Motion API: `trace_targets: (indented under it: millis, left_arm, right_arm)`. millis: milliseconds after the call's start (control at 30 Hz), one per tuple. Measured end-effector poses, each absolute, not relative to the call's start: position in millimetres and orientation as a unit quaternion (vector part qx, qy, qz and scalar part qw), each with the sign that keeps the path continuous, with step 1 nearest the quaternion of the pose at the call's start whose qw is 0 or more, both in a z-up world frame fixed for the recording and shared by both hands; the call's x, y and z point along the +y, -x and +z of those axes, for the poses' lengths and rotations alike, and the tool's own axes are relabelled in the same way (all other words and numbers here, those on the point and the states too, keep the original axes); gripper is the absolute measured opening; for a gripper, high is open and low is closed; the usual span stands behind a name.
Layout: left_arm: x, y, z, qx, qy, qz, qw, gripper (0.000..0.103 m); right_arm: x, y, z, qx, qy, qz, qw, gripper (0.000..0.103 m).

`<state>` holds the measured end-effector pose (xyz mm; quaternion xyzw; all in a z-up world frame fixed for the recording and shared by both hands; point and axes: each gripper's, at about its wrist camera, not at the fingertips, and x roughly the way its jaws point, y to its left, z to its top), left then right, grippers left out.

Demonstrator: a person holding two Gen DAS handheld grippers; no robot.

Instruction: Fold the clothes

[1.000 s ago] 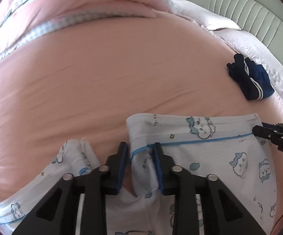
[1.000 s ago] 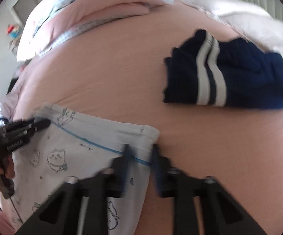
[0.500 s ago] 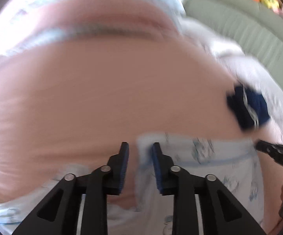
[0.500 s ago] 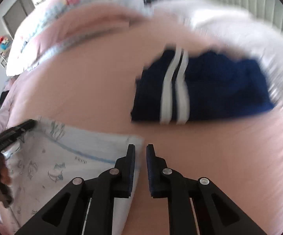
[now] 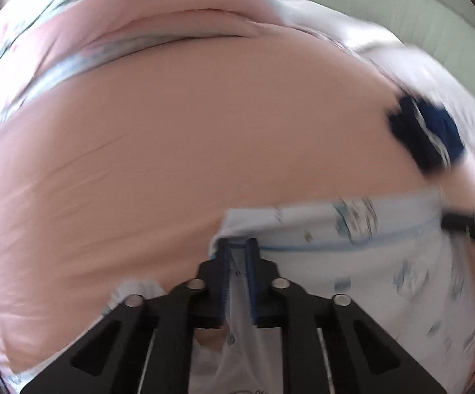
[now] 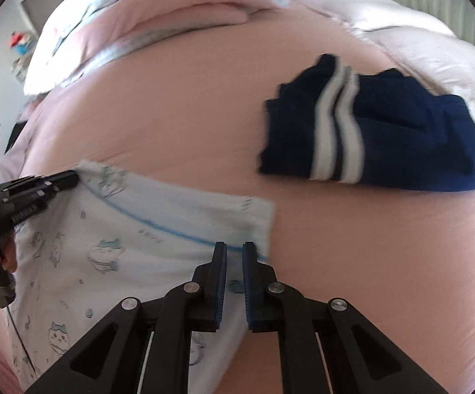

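Observation:
A white garment with a cartoon print and a blue line (image 5: 352, 262) lies on the pink bed sheet (image 5: 171, 151). My left gripper (image 5: 237, 246) is shut on its left corner, cloth pinched between the pads. In the right wrist view the same garment (image 6: 139, 246) spreads left of centre, and my right gripper (image 6: 234, 249) is shut on its right corner near the blue line. The left gripper shows at that view's left edge (image 6: 40, 187), the right gripper at the left wrist view's right edge (image 5: 474, 229).
A folded navy garment with white stripes (image 6: 369, 131) lies on the sheet beyond the right gripper; it also shows in the left wrist view (image 5: 424, 138). A pink and blue quilt (image 6: 178, 10) is piled at the far end. Pale bedding (image 6: 434, 42) lies at the right.
Both grippers have closed onto the garment's top corners. The views shifted as the garment's edge moved across the sheet.

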<state>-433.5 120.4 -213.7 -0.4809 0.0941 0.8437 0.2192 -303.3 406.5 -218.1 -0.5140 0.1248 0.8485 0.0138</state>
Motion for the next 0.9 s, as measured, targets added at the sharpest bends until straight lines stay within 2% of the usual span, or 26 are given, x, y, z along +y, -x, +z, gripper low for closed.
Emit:
trace_targets:
  millis: [67,133,233,300,400,567,667,833,900]
  left_arm:
    - [121.7,424.7,-201.3,0.102,0.442,0.870,0.195,0.008]
    - [113.3,418.6,-188.9,0.055,0.425,0.875,0.226,0.008]
    - [106.7,428.0,-197.4,0.023,0.465,0.857,0.220,0.008]
    - [96.3,434.5,-211.3,0.026,0.506,0.837,0.207,0.008]
    - [99.1,432.6,-214.2,0.036,0.510,0.835,0.204,0.008]
    - [129.0,379.0,-203.8,0.115,0.489,0.801,0.327,0.008]
    - [127.8,364.1,-204.0,0.109,0.487,0.784,0.369,0.008]
    - [107.8,390.8,-191.0,0.030,0.442,0.848,0.290,0.009]
    - [97.6,411.5,-197.8,-0.007,0.464,0.848,0.258,0.019]
  right_arm:
    - [409.0,298.8,-217.4,0.142,0.512,0.847,0.012,0.007]
    - [405.8,296.6,-215.2,0.136,0.510,0.849,0.013,0.008]
    - [397.8,296.0,-215.0,0.118,0.512,0.851,0.021,0.008]
    - [403.6,303.7,-215.0,0.118,0.512,0.850,0.024,0.008]
    - [403.0,304.8,-214.6,0.105,0.515,0.850,0.025,0.008]
    - [394.1,303.4,-208.6,0.078,0.506,0.858,0.033,0.009]
    - [398.7,296.6,-197.1,0.067,0.486,0.871,0.037,0.011]
    - [407.4,290.7,-202.4,0.082,0.496,0.863,0.050,0.015]
    - [412.1,295.2,-205.6,0.100,0.501,0.858,0.055,0.015]
